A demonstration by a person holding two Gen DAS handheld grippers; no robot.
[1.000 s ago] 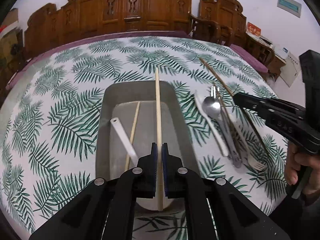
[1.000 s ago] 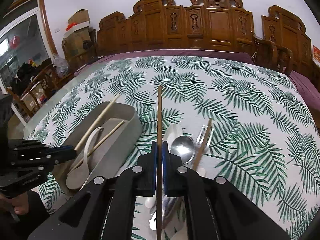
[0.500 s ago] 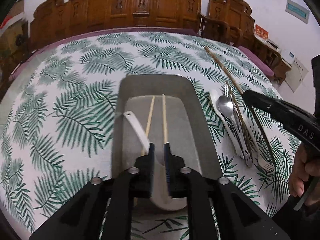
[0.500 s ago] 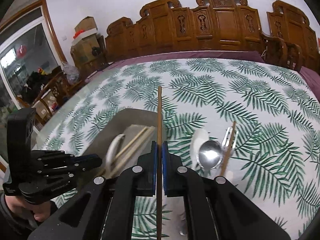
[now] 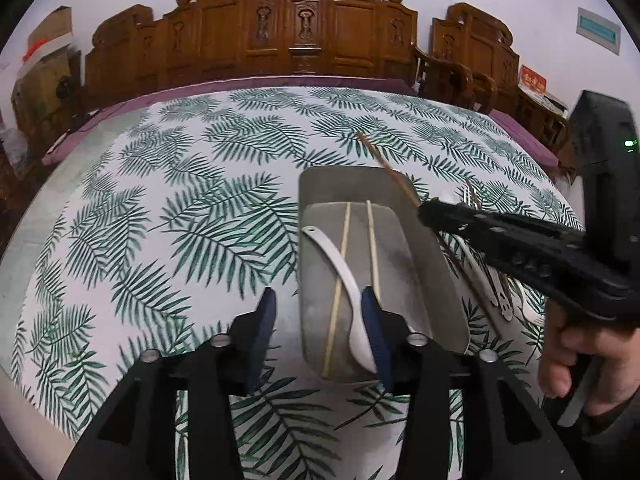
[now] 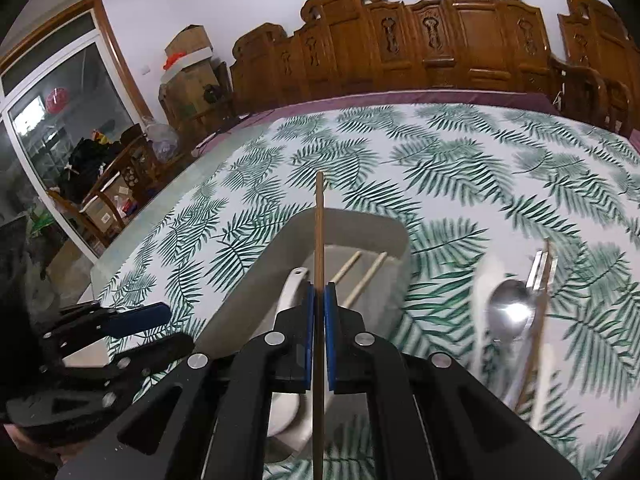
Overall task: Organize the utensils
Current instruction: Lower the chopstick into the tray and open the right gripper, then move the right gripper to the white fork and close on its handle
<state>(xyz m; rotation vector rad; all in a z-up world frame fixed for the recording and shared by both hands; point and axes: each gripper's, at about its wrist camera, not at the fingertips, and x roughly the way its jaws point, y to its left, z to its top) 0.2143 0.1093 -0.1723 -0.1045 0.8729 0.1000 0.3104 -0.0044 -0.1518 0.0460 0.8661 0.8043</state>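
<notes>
Chopstick (image 6: 319, 240), light, stiff and slippery, pinched near mid-length by the closed right gripper (image 6: 319, 300) at frame centre above the tray (image 6: 256, 276); left gripper (image 5: 320, 308), just opening, holds nothing.

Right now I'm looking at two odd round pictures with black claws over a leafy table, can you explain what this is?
A person holds a handheld gripper in each hand, each with a fisheye camera looking along its fingers; there is one picture per gripper. The left gripper has just been opening, with nothing gripped. The right gripper is shut on a dark chopstick above the grey tray. In the tray lie two pale chopsticks and a white spoon. A metal spoon and other cutlery lie on the tablecloth.
</notes>
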